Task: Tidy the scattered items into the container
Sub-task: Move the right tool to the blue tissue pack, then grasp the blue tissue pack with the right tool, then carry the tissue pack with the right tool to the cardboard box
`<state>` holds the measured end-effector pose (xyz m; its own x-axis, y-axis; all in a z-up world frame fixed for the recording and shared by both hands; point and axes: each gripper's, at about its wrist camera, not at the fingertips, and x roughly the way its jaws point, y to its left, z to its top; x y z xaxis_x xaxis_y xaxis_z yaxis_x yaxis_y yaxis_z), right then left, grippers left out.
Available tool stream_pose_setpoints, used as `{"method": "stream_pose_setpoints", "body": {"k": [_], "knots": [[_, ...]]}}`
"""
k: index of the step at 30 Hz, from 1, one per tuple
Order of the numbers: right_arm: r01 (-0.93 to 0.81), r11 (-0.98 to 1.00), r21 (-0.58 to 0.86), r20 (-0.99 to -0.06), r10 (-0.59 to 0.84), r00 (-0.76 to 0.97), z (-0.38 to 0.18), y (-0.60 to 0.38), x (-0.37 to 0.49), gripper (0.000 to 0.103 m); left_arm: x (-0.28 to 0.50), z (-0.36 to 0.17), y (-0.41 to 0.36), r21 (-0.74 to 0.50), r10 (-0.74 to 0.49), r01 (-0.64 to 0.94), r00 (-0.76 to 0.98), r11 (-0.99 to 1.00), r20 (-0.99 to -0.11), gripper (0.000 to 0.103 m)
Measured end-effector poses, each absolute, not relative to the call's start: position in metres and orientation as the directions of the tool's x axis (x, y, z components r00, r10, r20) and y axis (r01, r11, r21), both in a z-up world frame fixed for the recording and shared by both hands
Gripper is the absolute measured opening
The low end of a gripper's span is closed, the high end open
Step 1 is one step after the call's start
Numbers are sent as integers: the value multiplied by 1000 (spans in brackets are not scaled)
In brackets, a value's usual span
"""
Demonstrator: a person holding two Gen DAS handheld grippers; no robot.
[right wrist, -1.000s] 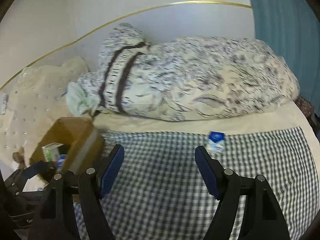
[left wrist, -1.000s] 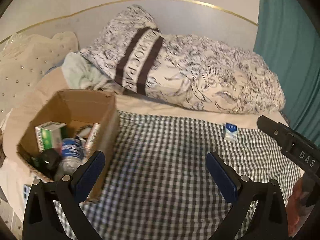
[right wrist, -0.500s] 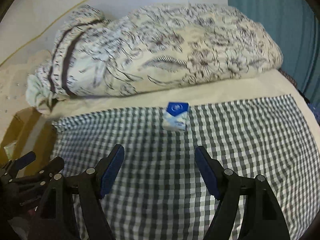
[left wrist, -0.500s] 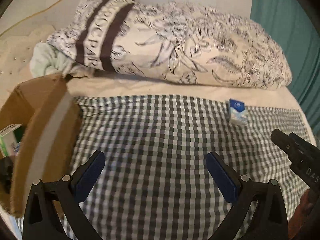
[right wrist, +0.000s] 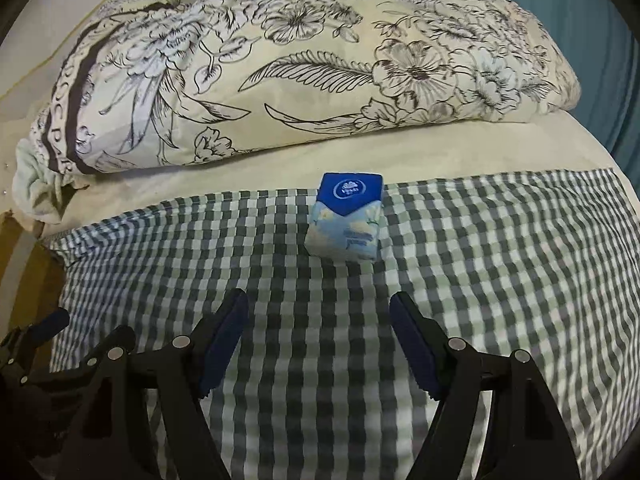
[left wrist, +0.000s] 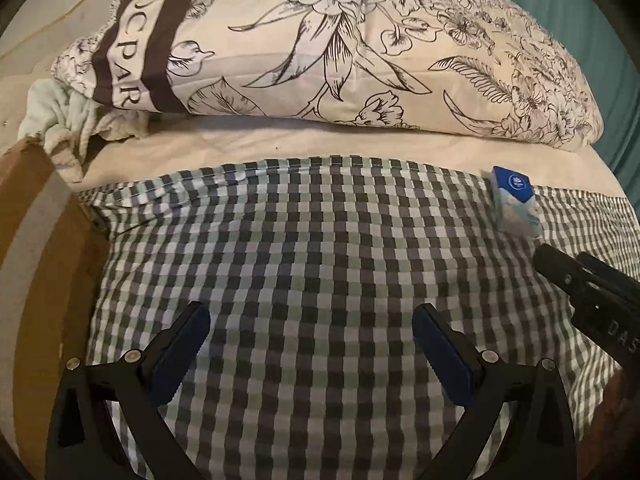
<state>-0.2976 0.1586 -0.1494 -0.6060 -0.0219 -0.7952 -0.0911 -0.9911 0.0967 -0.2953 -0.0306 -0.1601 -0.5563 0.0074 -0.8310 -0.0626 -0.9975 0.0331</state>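
- Right tongs (right wrist: 318, 344) are standing spread and empty over the checked cloth (right wrist: 500, 280), pinching nothing.
- Left tongs (left wrist: 310, 350) are likewise spread and empty.
- One packet (right wrist: 346, 218) is lying just ahead of the right tongs, between their lines, near the cloth's far edge; it is awaiting pickup.
- Box (left wrist: 36, 248) is sitting left of the left tongs; its contents are hidden.
- Beyond, a pillow (right wrist: 300, 60) is lying. Judgement: one visible item is remaining.

Both tongs are angled down toward the bed, jaws spread wide with nothing between them. Left tongs (left wrist: 310, 354) sit toward the left side, right tongs (right wrist: 318, 340) just beside them, closer to the right edge.
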Motion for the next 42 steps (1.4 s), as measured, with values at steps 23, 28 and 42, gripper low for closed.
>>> {"method": "stream_pose_setpoints", "body": {"k": [23,28,42], "knots": [[-203,-978,-38,-745,163,-646,-197,154,-348,51,-314,-189,-30,-16,22,-16,-519,-1000,-855,103],[-137,-990,-23,-741,109,-662,-183,139,-312,51,-284,-165,-39,-9,2,11,-549,-1000,-836,103],[50,-995,83,-734,-95,-673,-118,99,-192,51,-185,-106,-82,-45,-17,87,-602,-995,-798,103]]}}
